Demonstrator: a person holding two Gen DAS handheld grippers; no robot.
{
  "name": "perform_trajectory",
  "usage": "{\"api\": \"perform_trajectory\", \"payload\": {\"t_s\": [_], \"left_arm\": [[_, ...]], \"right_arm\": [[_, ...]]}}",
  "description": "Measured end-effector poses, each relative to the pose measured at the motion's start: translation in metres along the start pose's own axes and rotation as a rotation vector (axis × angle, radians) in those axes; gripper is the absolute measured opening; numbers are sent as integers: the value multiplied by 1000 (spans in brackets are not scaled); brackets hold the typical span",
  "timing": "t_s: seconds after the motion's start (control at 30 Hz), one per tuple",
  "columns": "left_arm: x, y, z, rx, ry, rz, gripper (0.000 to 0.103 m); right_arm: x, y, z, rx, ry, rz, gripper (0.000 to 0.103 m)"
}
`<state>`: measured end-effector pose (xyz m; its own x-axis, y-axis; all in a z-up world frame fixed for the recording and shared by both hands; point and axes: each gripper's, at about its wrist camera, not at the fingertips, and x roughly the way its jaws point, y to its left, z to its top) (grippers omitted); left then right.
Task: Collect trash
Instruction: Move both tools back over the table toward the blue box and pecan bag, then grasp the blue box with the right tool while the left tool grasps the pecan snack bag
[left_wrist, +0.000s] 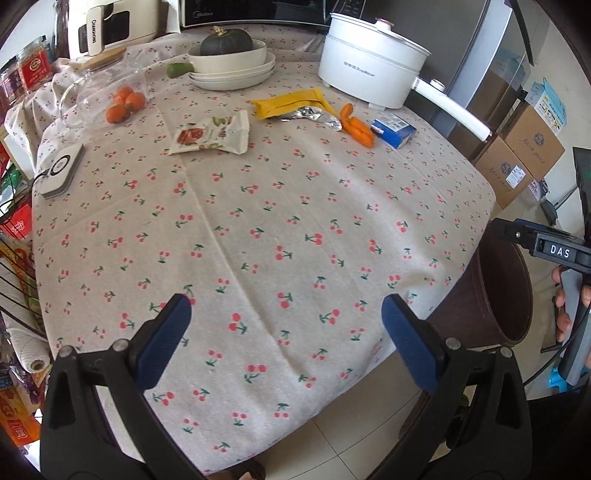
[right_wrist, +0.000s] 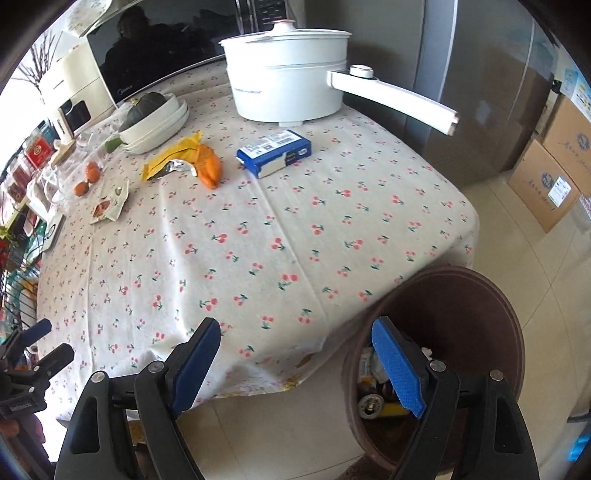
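Both tongs (left_wrist: 286, 332) (right_wrist: 301, 363) wide open, empty

A white electric pot (right_wrist: 284, 74) is sitting at the far edge of the cherry-print tablecloth (left_wrist: 258, 229), its long handle sticking out past the table. A dark green squash (left_wrist: 226, 43) is resting in stacked cream bowls (left_wrist: 236, 68) — three tangerines (left_wrist: 123, 103) are lying nearby, and cardboard boxes (right_wrist: 554, 173) are standing on the floor.
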<state>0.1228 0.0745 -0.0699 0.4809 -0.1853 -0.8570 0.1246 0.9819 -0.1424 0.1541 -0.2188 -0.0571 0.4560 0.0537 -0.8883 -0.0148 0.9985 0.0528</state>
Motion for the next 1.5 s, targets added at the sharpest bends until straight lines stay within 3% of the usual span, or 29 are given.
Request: {"api": "perform_trajectory", "payload": {"t_s": [0.2,0.37,0.63,0.8,1.1,1.27,1.5], "left_arm": [[2,23,16,41,-18,72,102],[16,42,30,20,0,73,102],[47,72,54,-28,-21,122,102],[70,84,77,-41,-51,119,102],[105,69,124,-3,-97,114,102],[127,53,144,22,-76,164,102],[149,65,150,-43,-16,212,102]], "right_arm": [[31,27,31,-53,-16,3,86],[53,28,66,-51,-29,14,86],[103,11,140,176,-49,42,87],[144,8,166,287,-45,26,87],[180,5,185,359,-62,-35,87],[183,8,183,304,-87,-70,87],[176,7,168,220,-95,-56,75]]}}
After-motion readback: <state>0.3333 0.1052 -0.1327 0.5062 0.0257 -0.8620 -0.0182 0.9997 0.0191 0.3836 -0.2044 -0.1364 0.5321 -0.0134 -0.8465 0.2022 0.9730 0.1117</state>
